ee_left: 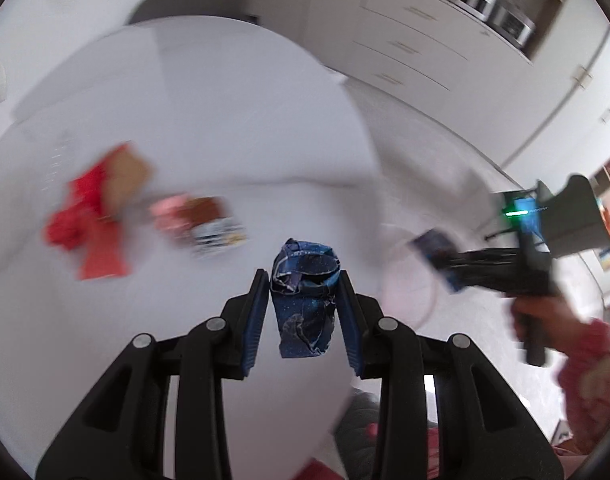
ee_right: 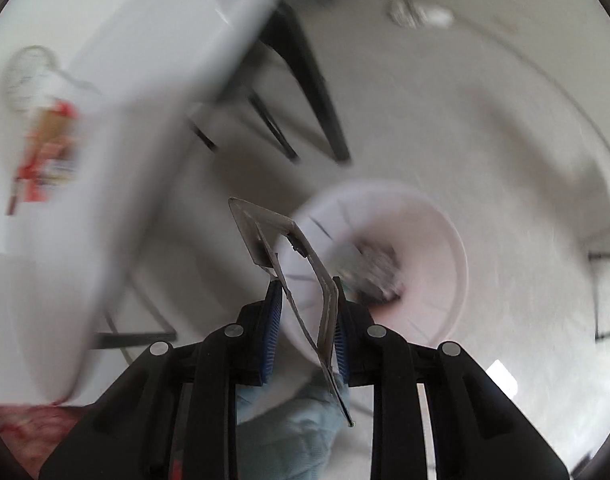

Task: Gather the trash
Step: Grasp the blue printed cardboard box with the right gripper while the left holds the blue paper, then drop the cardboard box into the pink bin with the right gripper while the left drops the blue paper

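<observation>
Left wrist view: your left gripper [ee_left: 303, 280] clamps a crumpled blue wrapper [ee_left: 305, 300] over the white table [ee_left: 209, 120], red wrappers [ee_left: 93, 224] nearby; your right gripper [ee_right: 307, 298] pinches flattened cardboard [ee_right: 289, 256] above the pink bin [ee_right: 437, 240].

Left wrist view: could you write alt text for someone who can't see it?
The left tongs grip a crumpled dark blue wrapper above a white table. Blurred red and pink wrappers lie on the table, and at right a hand carries the other tongs with a blue scrap.
</observation>
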A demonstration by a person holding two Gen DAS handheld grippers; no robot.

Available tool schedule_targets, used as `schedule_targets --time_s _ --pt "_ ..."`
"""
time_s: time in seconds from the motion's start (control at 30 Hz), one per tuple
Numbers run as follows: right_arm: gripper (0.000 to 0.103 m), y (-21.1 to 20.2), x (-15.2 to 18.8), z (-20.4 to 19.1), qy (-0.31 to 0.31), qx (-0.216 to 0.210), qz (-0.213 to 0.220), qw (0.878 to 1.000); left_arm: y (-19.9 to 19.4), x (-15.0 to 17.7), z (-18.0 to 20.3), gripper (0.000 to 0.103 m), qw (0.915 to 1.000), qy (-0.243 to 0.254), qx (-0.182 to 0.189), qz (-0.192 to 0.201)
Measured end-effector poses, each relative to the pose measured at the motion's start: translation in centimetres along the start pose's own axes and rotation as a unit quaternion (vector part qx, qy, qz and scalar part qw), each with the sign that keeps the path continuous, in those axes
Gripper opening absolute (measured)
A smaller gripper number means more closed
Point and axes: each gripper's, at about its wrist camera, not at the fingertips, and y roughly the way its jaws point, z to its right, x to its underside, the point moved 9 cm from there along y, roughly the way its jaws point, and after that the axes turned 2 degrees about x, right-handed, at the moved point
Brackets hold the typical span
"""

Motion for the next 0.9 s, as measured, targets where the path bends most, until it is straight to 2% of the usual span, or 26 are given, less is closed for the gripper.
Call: schedule_targets --time_s 0.07,0.2,0.3,0.4,0.53,0.67,0.7,0.73,0.8,0.9 --pt "0.024 4.7 0.6 2.9 0.012 0.006 -0.044 0.999 1.9 -0.6 2.6 0.034 0.9999 0.011 0.003 -0.013" --pt "0.037 11.7 1.8 5.1 0.024 0.012 -0.104 0.994 5.8 -1.1 6.7 0.034 0.9985 0.026 0.009 -0.046" --pt "0.069 12.2 2.7 6.3 0.043 -0.008 -0.116 0.992 8.8 -1.3 9.2 0.034 0.9969 0.033 0.012 -0.07" --pt "0.081 9.9 2.5 7.1 0.038 -0.008 -0.092 0.995 11.4 -1.5 11.3 0.034 0.9953 0.045 0.015 -0.085" --pt "0.088 3.5 2.5 9.7 0.052 -0.001 -0.037 0.998 15.3 -1.4 14.2 0.034 0.9916 0.064 0.021 -0.11" --pt "0.095 -2.5 2.6 12.1 0.066 0.016 0.026 0.997 19.7 0.2 16.4 0.036 0.9846 0.087 0.027 -0.149" --pt "0.095 -3.6 2.7 12.7 0.069 0.02 0.037 0.997 21.1 1.0 16.8 0.045 0.9822 0.09 0.027 -0.162" --pt "0.095 -4.4 2.9 13.2 0.072 0.022 0.045 0.996 21.9 1.4 16.9 0.061 0.9812 0.09 0.026 -0.169" --pt "0.095 -5.5 3.2 13.7 0.077 0.025 0.053 0.995 23.4 2.3 17.1 0.074 0.9794 0.092 0.023 -0.178" --pt "0.095 -6.7 3.5 14.1 0.081 0.029 0.062 0.994 23.7 3.2 17.0 0.074 0.9775 0.089 0.02 -0.19"
